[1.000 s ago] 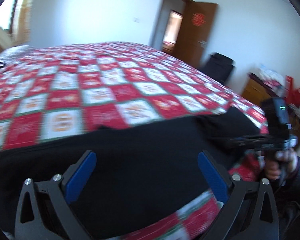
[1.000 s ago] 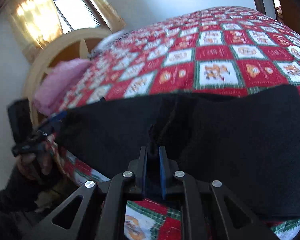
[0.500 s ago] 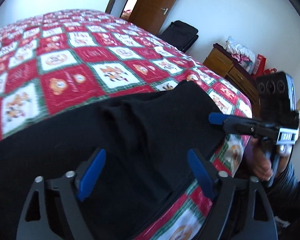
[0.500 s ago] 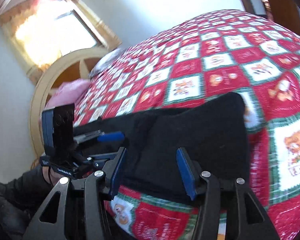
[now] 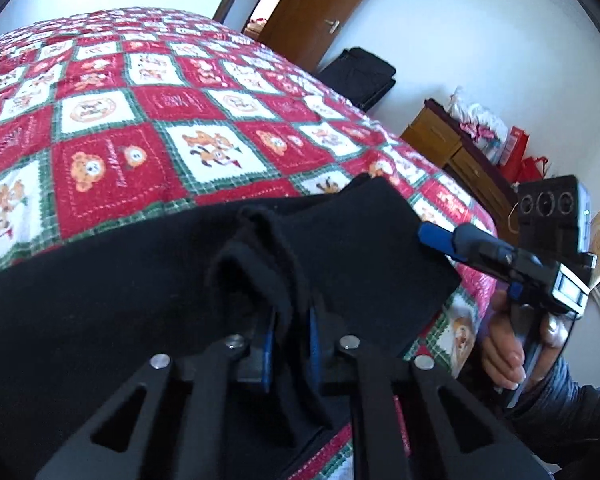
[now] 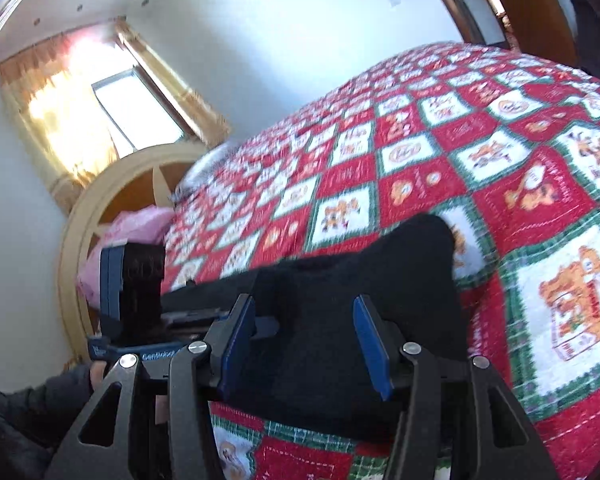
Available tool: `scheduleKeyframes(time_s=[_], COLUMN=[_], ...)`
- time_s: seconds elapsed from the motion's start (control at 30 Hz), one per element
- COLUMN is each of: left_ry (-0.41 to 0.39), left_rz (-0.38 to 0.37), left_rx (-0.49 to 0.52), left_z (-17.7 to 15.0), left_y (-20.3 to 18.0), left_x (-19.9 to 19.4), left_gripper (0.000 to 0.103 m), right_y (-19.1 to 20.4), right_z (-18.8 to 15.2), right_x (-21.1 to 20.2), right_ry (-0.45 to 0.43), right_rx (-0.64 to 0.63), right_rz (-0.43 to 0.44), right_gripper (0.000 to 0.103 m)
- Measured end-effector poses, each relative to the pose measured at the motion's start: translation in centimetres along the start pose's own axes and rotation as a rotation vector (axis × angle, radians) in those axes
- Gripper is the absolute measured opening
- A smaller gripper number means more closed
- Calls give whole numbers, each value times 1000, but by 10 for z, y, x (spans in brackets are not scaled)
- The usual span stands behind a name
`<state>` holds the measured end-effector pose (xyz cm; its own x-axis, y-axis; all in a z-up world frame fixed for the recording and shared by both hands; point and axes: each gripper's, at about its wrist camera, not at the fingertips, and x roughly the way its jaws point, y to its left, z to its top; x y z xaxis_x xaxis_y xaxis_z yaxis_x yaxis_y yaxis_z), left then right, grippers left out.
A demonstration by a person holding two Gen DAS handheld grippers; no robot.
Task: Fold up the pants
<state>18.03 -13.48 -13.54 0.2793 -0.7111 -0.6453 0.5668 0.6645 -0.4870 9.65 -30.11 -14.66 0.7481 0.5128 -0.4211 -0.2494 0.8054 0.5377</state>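
Two tongs work the black pants [image 5: 100, 300], which lie along the near edge of the bed [image 5: 148, 160]. My left tongs [image 5: 290, 338] are clamped on a raised fold of the cloth, and I judge the grip should hold both layers before I lift. My right tongs [image 6: 304, 344] stand spread over the pants' end, gripping nothing; I'd close them on that edge so both ends rise evenly. The quilt offers no obstruction. Further right, a black bag [image 5: 360, 76], the door [image 5: 320, 12] and a wooden cabinet [image 5: 460, 156] stand well apart.
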Motion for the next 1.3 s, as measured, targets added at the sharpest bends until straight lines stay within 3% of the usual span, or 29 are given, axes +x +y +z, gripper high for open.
scheduleKeyframes(time_s=[0.17,0.47,0.77,1.1,1.3], left_ry=[-60,-140,-152,-163,-152], left_rz=[20,63,77,93,116], left_rx=[-20,-28,-64,-143,-171], left_z=[3,7,-5,-19,-31], left_y=[7,21,33,58,71], left_x=[-23,-57,-66,-72,-67], left_gripper=[13,12,11,11,11], right_y=[0,7,9,33,36], right_z=[2,-4,-7,-20,-32], right_x=[-6,-2,2,19,39], right_ry=[-38,-16,-1,84,186], right_rx=[5,-30,-37,-144,-190], right_rz=[1,13,16,43,-27], right_gripper=[54,54,54,54,54])
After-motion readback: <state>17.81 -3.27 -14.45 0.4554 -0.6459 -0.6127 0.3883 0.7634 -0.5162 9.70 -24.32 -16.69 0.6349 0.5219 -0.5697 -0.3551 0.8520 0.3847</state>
